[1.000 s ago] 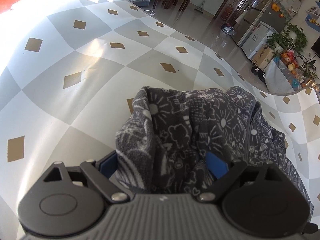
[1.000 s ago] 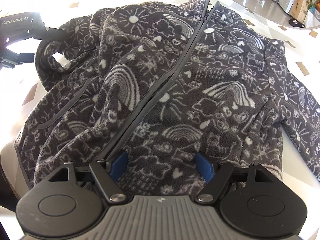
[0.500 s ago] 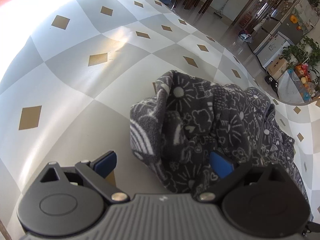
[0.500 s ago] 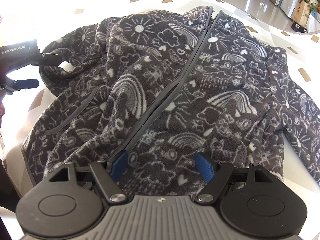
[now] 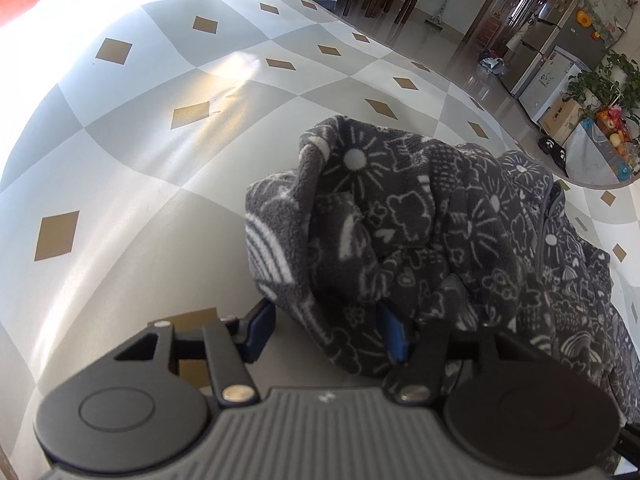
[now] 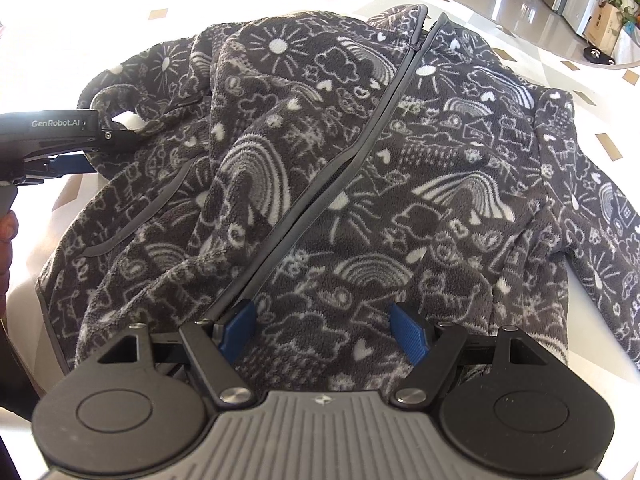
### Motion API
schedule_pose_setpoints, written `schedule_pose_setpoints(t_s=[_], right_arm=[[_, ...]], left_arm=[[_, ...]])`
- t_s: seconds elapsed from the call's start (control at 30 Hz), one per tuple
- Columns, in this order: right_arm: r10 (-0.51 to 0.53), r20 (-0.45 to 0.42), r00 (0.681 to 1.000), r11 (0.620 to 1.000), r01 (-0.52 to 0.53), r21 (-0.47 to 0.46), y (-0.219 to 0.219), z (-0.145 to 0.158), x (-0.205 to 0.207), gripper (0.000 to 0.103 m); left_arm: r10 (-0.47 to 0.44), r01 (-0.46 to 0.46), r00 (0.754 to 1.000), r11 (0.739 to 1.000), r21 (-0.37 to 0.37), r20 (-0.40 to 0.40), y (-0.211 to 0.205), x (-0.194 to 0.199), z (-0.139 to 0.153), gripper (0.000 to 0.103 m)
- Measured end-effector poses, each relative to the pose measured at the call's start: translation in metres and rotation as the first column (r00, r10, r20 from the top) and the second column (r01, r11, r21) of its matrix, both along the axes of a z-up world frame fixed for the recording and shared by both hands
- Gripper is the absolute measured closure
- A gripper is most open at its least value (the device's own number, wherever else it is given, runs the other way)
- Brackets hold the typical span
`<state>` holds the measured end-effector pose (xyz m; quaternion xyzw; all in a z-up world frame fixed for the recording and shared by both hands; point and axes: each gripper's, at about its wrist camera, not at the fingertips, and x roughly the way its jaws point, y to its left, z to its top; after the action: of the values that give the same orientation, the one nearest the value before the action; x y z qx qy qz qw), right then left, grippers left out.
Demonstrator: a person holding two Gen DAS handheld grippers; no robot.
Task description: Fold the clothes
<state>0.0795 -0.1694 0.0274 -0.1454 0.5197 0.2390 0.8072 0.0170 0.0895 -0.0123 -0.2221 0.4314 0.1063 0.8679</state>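
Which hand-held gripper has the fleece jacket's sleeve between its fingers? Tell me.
The left hand-held gripper: its jaws have just been closing around the sleeve. The right hand-held gripper stands open over the jacket front.

Black tool [image 6: 324,330], blue ribbed pads [image 6: 410,336], silver screws, ridged grey housing

The table [image 5: 168,208] wore a smooth cover of large grey and white checks, with a small tan diamond at each corner where the checks met, and strong sunlight washed out its far left side. A dark grey fleece jacket [image 6: 360,168], printed with white suns, rainbows, clouds and hearts, lay directly on it, front up and zipped, spread across most of the near part of the top. One sleeve [image 5: 360,216] sat bunched in a loose heap at the jacket's side, and bare cover showed beyond it.
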Motion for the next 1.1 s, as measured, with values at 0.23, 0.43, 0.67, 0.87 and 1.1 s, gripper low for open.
schedule_pose_setpoints(t_s=[0.23, 0.43, 0.67, 0.87, 1.1], right_arm=[[-0.001, 0.0, 1.0, 1.0, 0.001, 0.001, 0.0, 0.0, -0.002, 0.029], [-0.001, -0.003, 1.0, 1.0, 0.001, 0.002, 0.0, 0.0, -0.001, 0.029], [-0.005, -0.004, 1.0, 1.0, 0.005, -0.005, 0.002, -0.003, -0.001, 0.028], [-0.004, 0.0, 1.0, 1.0, 0.004, 0.0, 0.001, -0.006, -0.002, 0.028], [-0.004, 0.007, 1.0, 1.0, 0.004, -0.011, 0.005, -0.006, -0.003, 0.027]], left_arm=[[0.064, -0.066, 0.998, 0.984, 0.164, 0.019, 0.01, 0.007, 0.015, 0.089], [0.239, -0.273, 0.962, 0.874, 0.403, 0.133, 0.047, 0.017, 0.058, 0.085], [0.245, -0.271, 0.962, 0.915, 0.297, 0.123, 0.059, 0.013, 0.063, 0.066], [0.174, -0.174, 0.985, 0.975, 0.14, 0.014, 0.048, 0.008, 0.029, 0.057], [0.036, -0.039, 0.999, 0.988, 0.153, 0.023, 0.021, 0.009, 0.02, 0.049]])
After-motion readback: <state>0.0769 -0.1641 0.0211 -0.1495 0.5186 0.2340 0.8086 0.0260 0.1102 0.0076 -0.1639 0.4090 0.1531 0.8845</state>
